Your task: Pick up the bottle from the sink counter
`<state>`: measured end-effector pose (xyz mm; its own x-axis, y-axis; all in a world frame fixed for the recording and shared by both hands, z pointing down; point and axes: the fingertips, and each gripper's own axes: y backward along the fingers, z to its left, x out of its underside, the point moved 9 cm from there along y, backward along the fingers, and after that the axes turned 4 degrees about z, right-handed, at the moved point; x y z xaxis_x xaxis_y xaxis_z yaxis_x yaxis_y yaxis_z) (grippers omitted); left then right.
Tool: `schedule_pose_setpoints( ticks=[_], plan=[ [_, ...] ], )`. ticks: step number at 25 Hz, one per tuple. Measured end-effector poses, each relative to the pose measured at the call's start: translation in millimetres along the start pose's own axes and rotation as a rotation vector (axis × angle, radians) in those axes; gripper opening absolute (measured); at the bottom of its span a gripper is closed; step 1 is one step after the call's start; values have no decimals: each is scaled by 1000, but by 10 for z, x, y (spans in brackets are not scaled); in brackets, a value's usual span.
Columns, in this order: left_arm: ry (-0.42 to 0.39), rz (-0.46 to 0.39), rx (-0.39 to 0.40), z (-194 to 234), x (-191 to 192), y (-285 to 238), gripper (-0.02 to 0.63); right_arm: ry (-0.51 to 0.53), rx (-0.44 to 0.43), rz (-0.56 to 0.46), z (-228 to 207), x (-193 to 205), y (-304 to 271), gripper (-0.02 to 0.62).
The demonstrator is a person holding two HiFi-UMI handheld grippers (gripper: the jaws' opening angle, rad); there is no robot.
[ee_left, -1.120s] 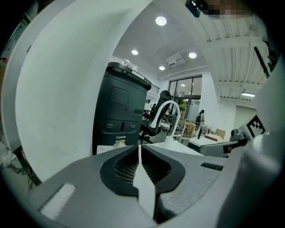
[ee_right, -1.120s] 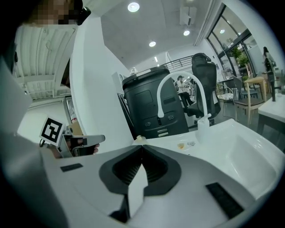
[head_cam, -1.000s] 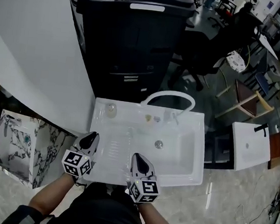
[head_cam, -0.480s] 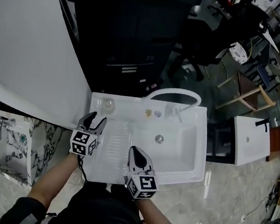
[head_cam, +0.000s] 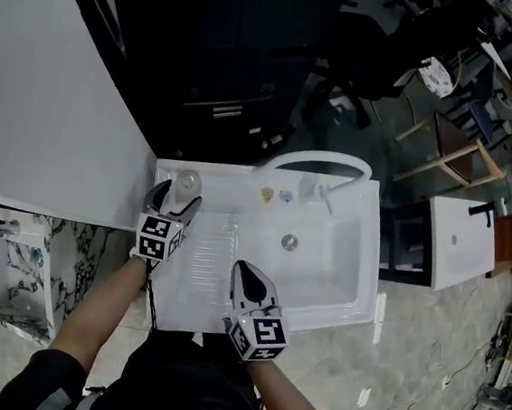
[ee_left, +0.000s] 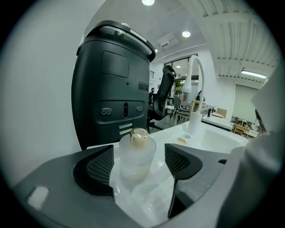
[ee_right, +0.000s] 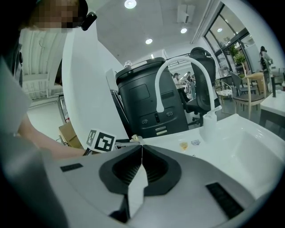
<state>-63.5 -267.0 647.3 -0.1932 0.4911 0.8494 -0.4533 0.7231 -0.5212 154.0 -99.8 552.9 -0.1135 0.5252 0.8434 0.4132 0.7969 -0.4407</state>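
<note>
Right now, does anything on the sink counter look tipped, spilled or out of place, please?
Nothing stands out. The bottle stands upright at the back left corner of the sink counter, between the jaws of the left gripper, which have just been opening and do not press it. The right gripper is shut and empty.

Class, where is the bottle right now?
In the head view the bottle stands on the sink counter's far-left corner, between the left gripper's jaws, which have just been opening.
</note>
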Motion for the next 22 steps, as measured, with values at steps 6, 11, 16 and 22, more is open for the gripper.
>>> schedule_pose_setpoints(
  ticks=[6, 11, 16, 22],
  plan=[
    [-26, 24, -5, 37, 34, -246, 359, -10, 0, 3, 24, 28, 3, 8],
    [-44, 23, -11, 10, 22, -358, 359, -13, 6, 4, 22, 44, 45, 8],
    [-48, 25, -41, 31, 22, -411, 359, -19, 21, 4, -5, 64, 121, 8],
    [-34, 13, -54, 37, 5, -417, 356, -26, 32, 2, -16, 100, 193, 8]
  ],
)
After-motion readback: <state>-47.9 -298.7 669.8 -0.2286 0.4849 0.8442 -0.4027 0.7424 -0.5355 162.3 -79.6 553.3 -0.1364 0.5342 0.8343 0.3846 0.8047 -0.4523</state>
